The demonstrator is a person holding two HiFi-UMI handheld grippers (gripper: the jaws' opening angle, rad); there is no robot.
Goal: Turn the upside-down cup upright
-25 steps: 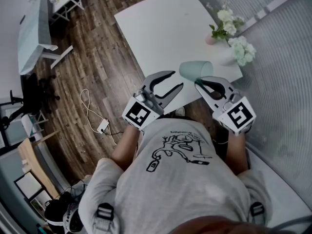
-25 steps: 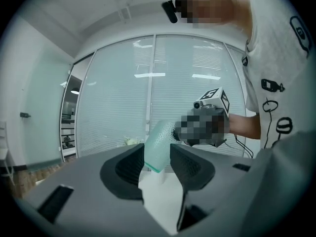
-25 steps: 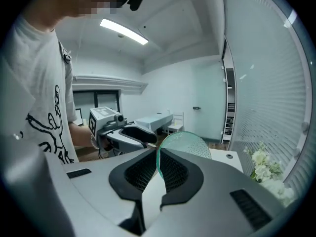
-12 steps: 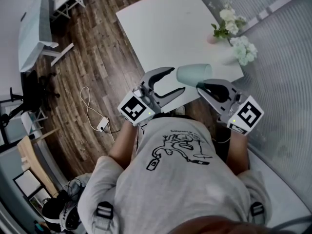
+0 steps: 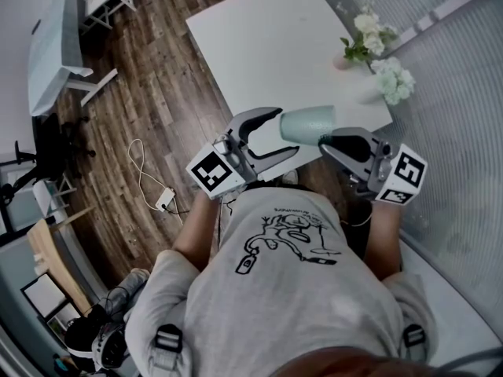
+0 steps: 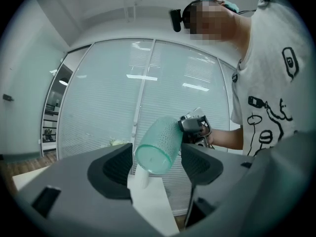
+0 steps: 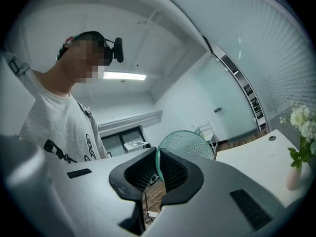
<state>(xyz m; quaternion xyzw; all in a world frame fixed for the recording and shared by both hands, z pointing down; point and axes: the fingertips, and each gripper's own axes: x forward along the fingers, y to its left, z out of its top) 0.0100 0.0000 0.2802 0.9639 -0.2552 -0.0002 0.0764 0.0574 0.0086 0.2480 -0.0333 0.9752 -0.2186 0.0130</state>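
At frame centre, the right gripper (image 5: 325,138) pinches the rim of the teal cup (image 5: 308,124), which lies sideways over the counter (image 5: 259,45) edge. The left gripper (image 5: 284,131), its jaws just opened wide, brackets the cup's base without pressing.

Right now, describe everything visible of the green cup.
The cup is pale mint green, translucent, dimpled all over, plastic-looking. It lies nearly on its side in the air above the white table. The right gripper is shut on its rim wall. Its closed base points between the left gripper's jaws, which have just been opening and don't touch it.
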